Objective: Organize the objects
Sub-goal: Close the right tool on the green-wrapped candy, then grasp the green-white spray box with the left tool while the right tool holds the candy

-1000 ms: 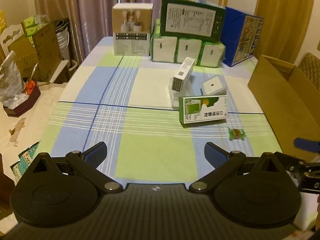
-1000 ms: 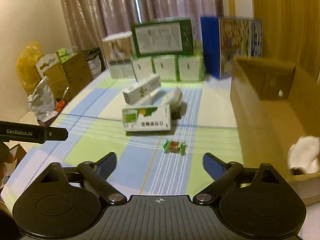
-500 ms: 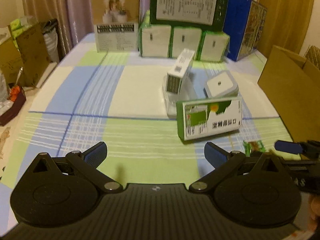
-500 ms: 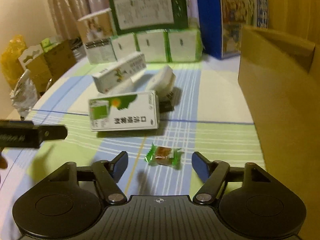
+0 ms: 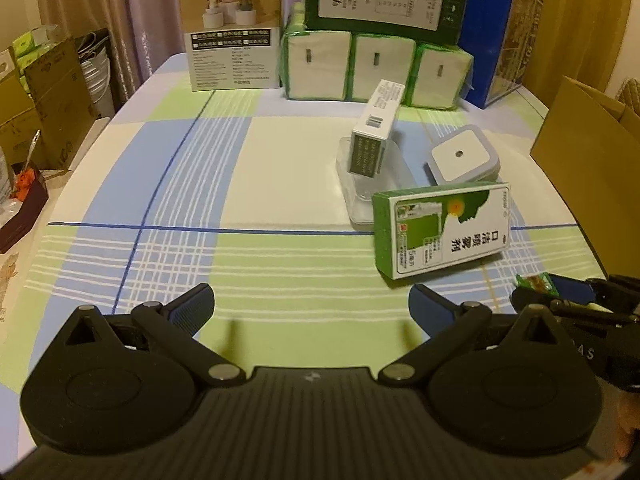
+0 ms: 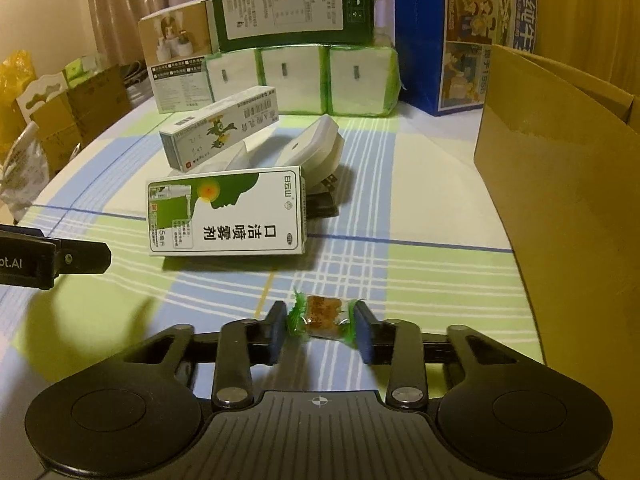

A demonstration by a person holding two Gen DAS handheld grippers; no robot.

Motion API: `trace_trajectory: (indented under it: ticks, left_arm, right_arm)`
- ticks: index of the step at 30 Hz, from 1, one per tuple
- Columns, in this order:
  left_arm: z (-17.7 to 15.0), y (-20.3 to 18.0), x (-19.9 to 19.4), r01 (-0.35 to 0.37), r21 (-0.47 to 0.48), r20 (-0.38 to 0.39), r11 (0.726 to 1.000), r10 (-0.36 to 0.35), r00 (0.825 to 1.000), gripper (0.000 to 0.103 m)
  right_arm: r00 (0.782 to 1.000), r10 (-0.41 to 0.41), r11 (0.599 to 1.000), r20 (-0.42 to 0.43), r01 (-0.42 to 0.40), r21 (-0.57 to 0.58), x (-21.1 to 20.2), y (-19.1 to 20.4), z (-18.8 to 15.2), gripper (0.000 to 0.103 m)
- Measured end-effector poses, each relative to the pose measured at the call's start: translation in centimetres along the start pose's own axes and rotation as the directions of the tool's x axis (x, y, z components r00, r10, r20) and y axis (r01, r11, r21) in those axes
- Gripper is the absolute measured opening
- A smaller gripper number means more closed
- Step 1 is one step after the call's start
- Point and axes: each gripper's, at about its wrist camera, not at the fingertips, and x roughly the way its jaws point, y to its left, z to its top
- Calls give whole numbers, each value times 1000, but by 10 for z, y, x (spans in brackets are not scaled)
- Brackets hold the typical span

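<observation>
A green-wrapped candy (image 6: 322,318) lies on the checked tablecloth, and my right gripper (image 6: 320,334) is shut on it, with a pad against each twisted end of the wrapper. The same candy (image 5: 536,283) shows at the right edge of the left wrist view. Just beyond it lies a green and white spray box (image 6: 226,214), then a long white box (image 6: 220,132) leaning on a clear tray (image 5: 360,196), and a white square device (image 6: 316,148). My left gripper (image 5: 312,304) hovers open over bare cloth, left of the spray box (image 5: 440,228).
An open cardboard box (image 6: 560,200) stands along the right side of the table. Tissue packs (image 5: 376,68), a dark green box, a humidifier box (image 5: 232,28) and a blue carton (image 6: 472,36) line the far edge. Cartons and bags crowd the floor at left.
My right gripper moved forward and down to the candy and closed on it from wide open. The left gripper advanced toward the boxes and stayed open.
</observation>
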Motion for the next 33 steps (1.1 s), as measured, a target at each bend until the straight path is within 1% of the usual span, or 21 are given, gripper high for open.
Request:
trace_trajectory:
  ticks: [5, 9, 11, 16, 18, 21, 22, 24, 25, 26, 27, 28, 29, 30, 32, 33]
  left_arm:
    - [1, -6, 4, 22, 39, 11, 999, -22, 1000, 102]
    - [4, -7, 12, 48, 24, 16, 999, -49, 999, 102]
    - [6, -10, 14, 60, 30, 30, 998, -61, 998, 101]
    - [12, -22, 21, 91, 89, 74, 992, -98, 992, 101]
    - [14, -27, 26, 85, 116, 83, 990, -95, 992, 101]
    - [13, -38, 29, 69, 219, 108, 973, -95, 990, 99]
    - [11, -44, 29, 60, 281, 120, 958, -97, 988, 98]
    - [6, -56, 29, 19, 411, 150, 912, -87, 985, 97]
    - [2, -65, 29, -23, 488, 177, 873, -73, 981, 95]
    - [0, -72, 29, -54, 540, 198, 840, -64, 978, 95]
    - [-3, -79, 30, -88, 594, 217, 800, -54, 975, 95]
    - [-6, -85, 32, -112, 635, 230, 764, -49, 972, 93]
    - [-7, -91, 35, -126, 666, 237, 736, -49, 970, 92]
    - [-9, -95, 38, -130, 688, 236, 714, -50, 971, 91]
    - [-13, -102, 44, -148, 738, 235, 659, -45, 971, 89]
    - [-15, -105, 47, -159, 755, 237, 636, -38, 971, 85]
  right_arm:
    - [1000, 3, 1000, 8, -3, 13, -4, -5, 4, 24]
    - [1000, -9, 1000, 22, 9, 22, -6, -14, 12, 24]
    - [1000, -11, 999, 23, 10, 33, -6, -20, 17, 24]
    - [1000, 13, 1000, 6, -13, 15, 0, -28, 24, 24]
    - [1000, 12, 1000, 2, -12, 7, 3, -29, 27, 24]
    - [1000, 10, 1000, -3, -10, 15, 5, -32, 28, 24]
    - [1000, 10, 1000, -6, -10, 19, 5, -34, 27, 24]
    - [1000, 15, 1000, -13, -15, 23, 6, -35, 27, 24]
    - [1000, 17, 1000, -14, -17, 24, 6, -35, 26, 24]
    - [1000, 19, 999, -15, -19, 28, 6, -36, 26, 24]
    - [1000, 23, 999, -15, -22, 35, 5, -37, 26, 24]
    - [1000, 25, 999, -14, -24, 41, 5, -38, 27, 24]
    - [1000, 24, 999, -11, -24, 44, 4, -38, 27, 24]
    - [1000, 24, 999, -8, -23, 46, 3, -39, 28, 24]
    - [1000, 24, 998, -3, -24, 56, 2, -40, 29, 24]
    - [1000, 24, 998, -1, -24, 60, 2, -41, 29, 24]
